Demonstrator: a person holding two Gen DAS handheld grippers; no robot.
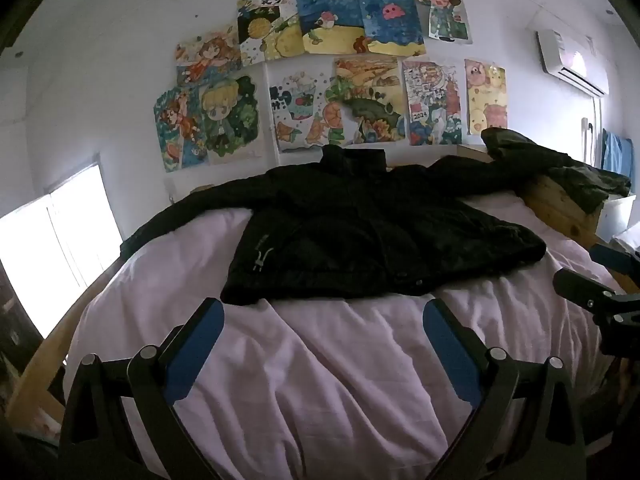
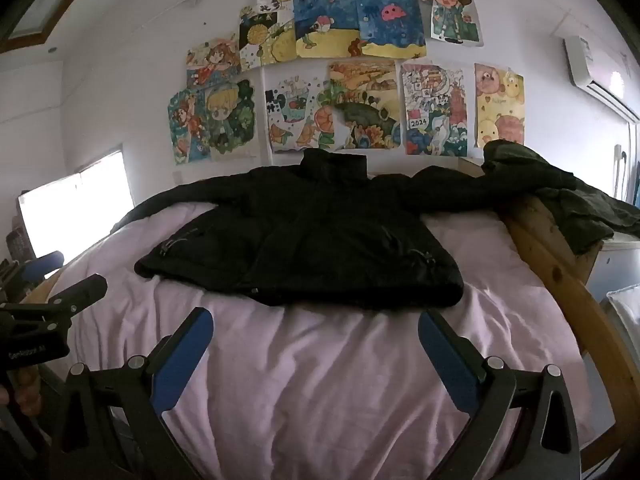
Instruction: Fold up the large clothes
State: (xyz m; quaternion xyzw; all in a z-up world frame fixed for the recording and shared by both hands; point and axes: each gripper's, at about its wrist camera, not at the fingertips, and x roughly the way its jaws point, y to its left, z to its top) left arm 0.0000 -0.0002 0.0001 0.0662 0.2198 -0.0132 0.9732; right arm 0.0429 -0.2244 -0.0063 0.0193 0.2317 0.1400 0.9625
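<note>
So this looks like the very start of the fold, nothing has been grabbed yet. The black jacket is laid out flat, front up, across the far half of the bed, collar toward the far edge by the wall and hem toward the middle of the pink sheet. Both sleeves are spread out. One runs toward the left edge of the bed and the other heads to the far right corner, where it reaches the wooden bed frame. There's a second dark garment heaped on that corner of the frame, and honestly it's too dark there to tell where the sleeve ends and that pile starts.

The left gripper and right gripper are both hanging over the near part of the sheet, short of the hem, tilted a bit downward. Jaws on both are spread about as wide as they go, with nothing between the blue pads but bare sheet. They're side by side, and each one shows at the edge of the other's view.

My guess for the next move is that each gripper goes forward and out to a sleeve or shoulder, gets one finger under the fabric, and pinches. It's a puffy coat, so I'd go for a deep bite rather than a fingertip nip. The right sleeve needs care so the other garment doesn't get dragged along.
</note>
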